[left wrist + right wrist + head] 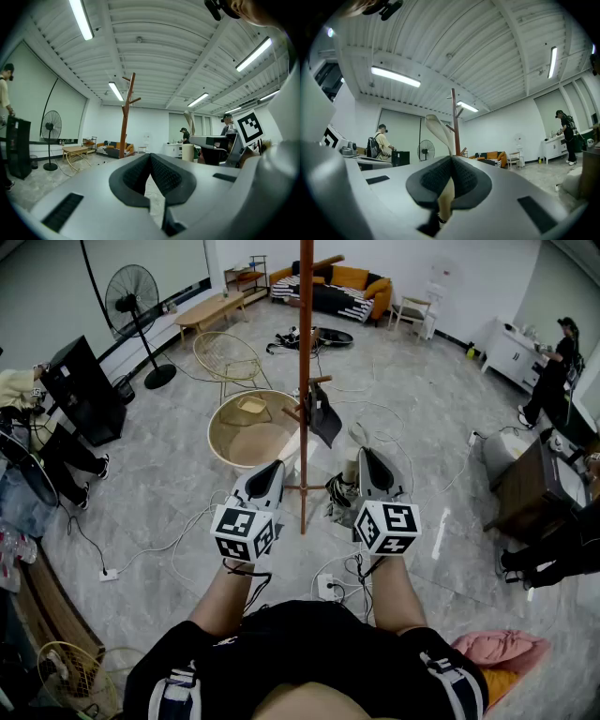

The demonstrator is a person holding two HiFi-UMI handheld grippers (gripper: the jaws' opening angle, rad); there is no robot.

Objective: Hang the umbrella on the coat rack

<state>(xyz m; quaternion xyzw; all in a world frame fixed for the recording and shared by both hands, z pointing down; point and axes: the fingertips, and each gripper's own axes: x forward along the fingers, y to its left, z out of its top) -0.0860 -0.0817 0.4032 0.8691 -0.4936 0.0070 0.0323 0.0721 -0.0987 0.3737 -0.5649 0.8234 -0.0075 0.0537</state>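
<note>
Head view: coat rack (306,352) near right hand-held gripper (367,456), open floor (441,409) around.

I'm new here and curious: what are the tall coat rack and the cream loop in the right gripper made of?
Coat rack: likely wood, reddish-brown, smooth matte, with branch-like pegs. Cream loop in the right gripper: probably soft fabric; it folds over limply.
</note>
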